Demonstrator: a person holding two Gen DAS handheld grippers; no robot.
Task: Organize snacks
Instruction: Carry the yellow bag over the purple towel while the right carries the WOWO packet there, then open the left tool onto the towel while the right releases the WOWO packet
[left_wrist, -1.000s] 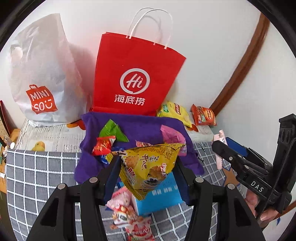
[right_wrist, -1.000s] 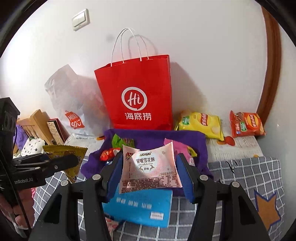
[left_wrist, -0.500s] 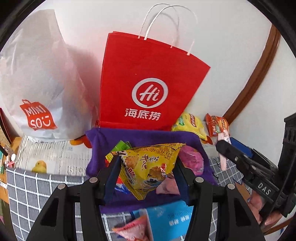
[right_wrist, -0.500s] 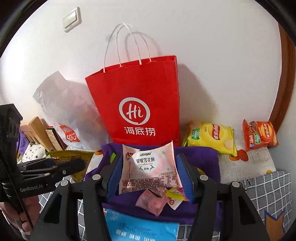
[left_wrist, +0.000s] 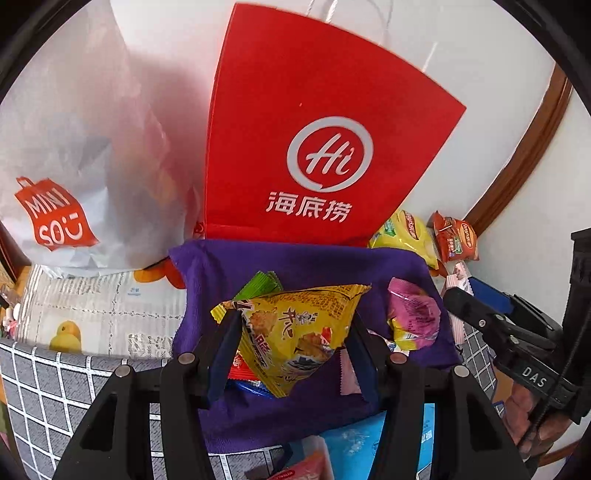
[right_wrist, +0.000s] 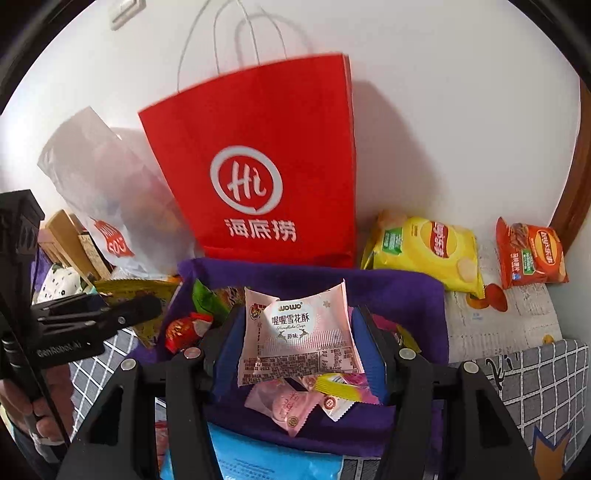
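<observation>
My left gripper (left_wrist: 291, 339) is shut on a yellow snack packet (left_wrist: 295, 328), held above a purple cloth basket (left_wrist: 295, 258) with small snacks in it. In the right wrist view my right gripper (right_wrist: 299, 332) is shut on a pink-white snowflake crisp packet (right_wrist: 299, 328), also over the purple basket (right_wrist: 399, 291). Inside lie a green packet (right_wrist: 205, 299), a red candy (right_wrist: 183, 328) and pink wrappers (right_wrist: 284, 402). The left gripper (right_wrist: 122, 310) with its yellow packet shows at the left there; the right gripper (left_wrist: 491, 321) shows at the right of the left wrist view.
A red paper bag (left_wrist: 314, 147) stands against the wall behind the basket, with a white plastic bag (left_wrist: 66, 155) to its left. Yellow (right_wrist: 424, 251) and orange (right_wrist: 528, 254) chip bags lie at the right. A blue pack (right_wrist: 258, 461) lies on the checked cloth (right_wrist: 535, 380).
Both grippers have moved forward and down toward the purple basket and red bag, each still holding its packet. The basket and bag now fill more of both views.
</observation>
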